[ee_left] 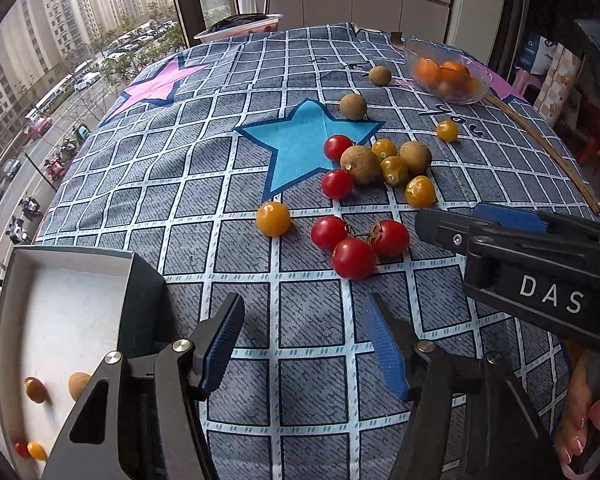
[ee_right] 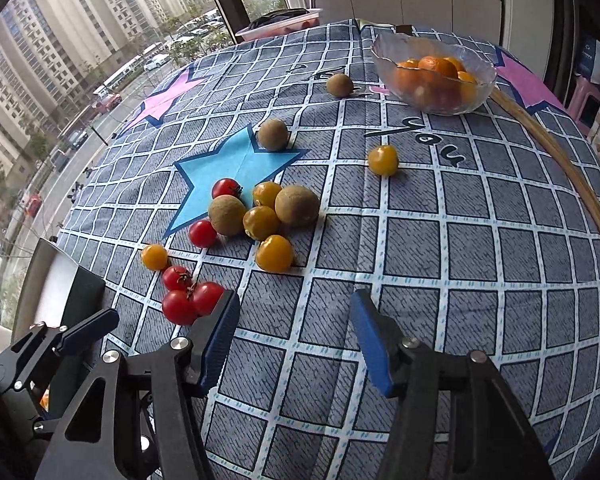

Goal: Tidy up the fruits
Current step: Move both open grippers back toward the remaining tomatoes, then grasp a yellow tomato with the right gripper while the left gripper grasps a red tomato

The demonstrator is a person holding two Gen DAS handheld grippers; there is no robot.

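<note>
Left gripper: jaws spread, nothing held — red cherry tomatoes lie just ahead | right gripper: jaws spread, empty — same cluster beside its left finger | white tray at left, likely the sorting destination — some fruit already inside.

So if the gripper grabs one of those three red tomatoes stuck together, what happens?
The red trio seems joined by a dark stem, so lifting one would probably drag the others. Their skins look glossy and round, so they may slip or roll. They likely squash if squeezed hard.
</note>
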